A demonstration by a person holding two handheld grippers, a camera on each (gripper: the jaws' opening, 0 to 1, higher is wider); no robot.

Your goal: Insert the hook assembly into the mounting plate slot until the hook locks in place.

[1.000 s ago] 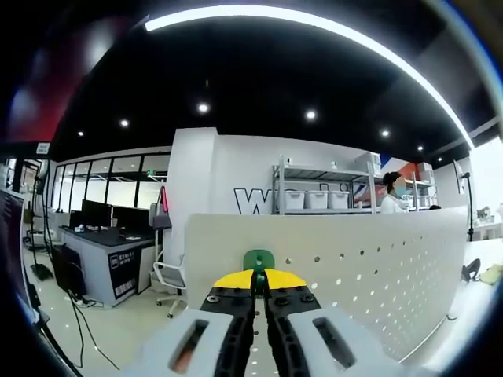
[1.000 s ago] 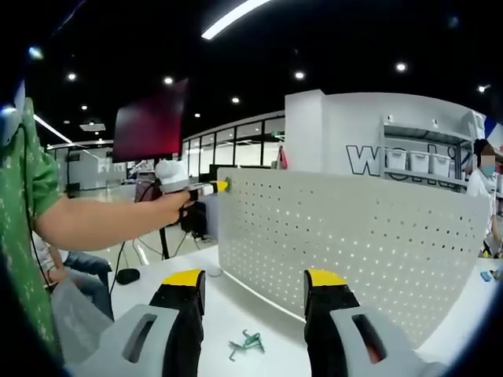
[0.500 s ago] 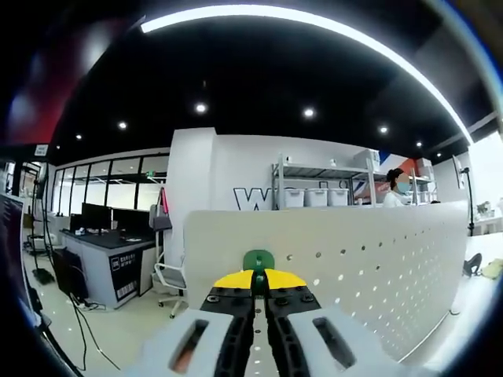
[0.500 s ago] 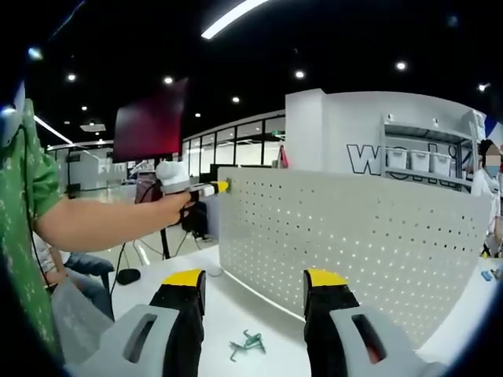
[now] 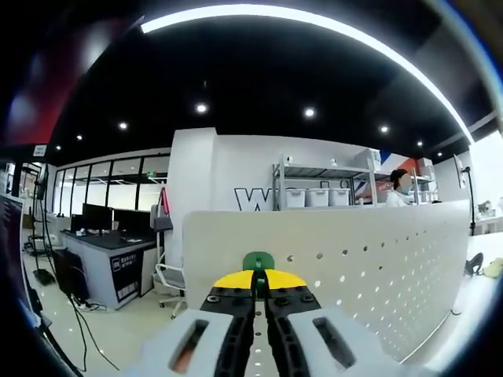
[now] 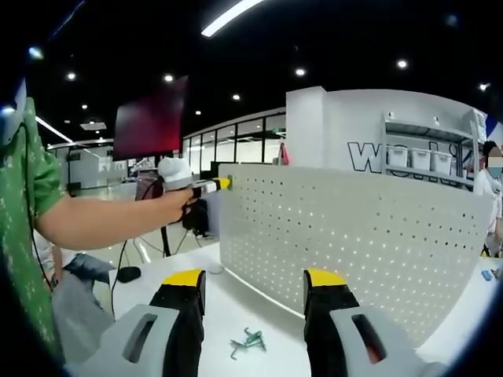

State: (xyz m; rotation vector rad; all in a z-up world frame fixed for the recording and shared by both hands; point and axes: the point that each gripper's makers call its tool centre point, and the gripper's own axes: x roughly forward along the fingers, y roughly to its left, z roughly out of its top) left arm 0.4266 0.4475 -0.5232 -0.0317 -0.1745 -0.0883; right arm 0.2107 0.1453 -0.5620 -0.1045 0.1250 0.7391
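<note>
In the left gripper view, my left gripper [image 5: 258, 276] is shut on a green hook [image 5: 258, 260], whose rounded top sticks up between the yellow tips. It is held against the upper left part of the white perforated mounting plate [image 5: 377, 259]. In the right gripper view, a hand holds that left gripper [image 6: 214, 186] at the top left corner of the mounting plate [image 6: 354, 236]; the hook itself is too small to make out there. My right gripper [image 6: 254, 292] is open and holds nothing, hovering over the white table [image 6: 236, 310]. A loose green hook [image 6: 248, 341] lies on the table between its jaws.
The plate stands upright on the table and runs to the right. A person's bare forearm [image 6: 110, 222] and green sleeve [image 6: 23, 196] reach in from the left. Desks [image 5: 110, 243], an office chair [image 5: 169, 275] and shelving [image 5: 322, 192] stand far behind, with a person [image 5: 399, 188] by the shelves.
Both grippers stay where they were. The left one keeps the hook at the plate's top corner. Only the person by the far shelves has shifted slightly.
</note>
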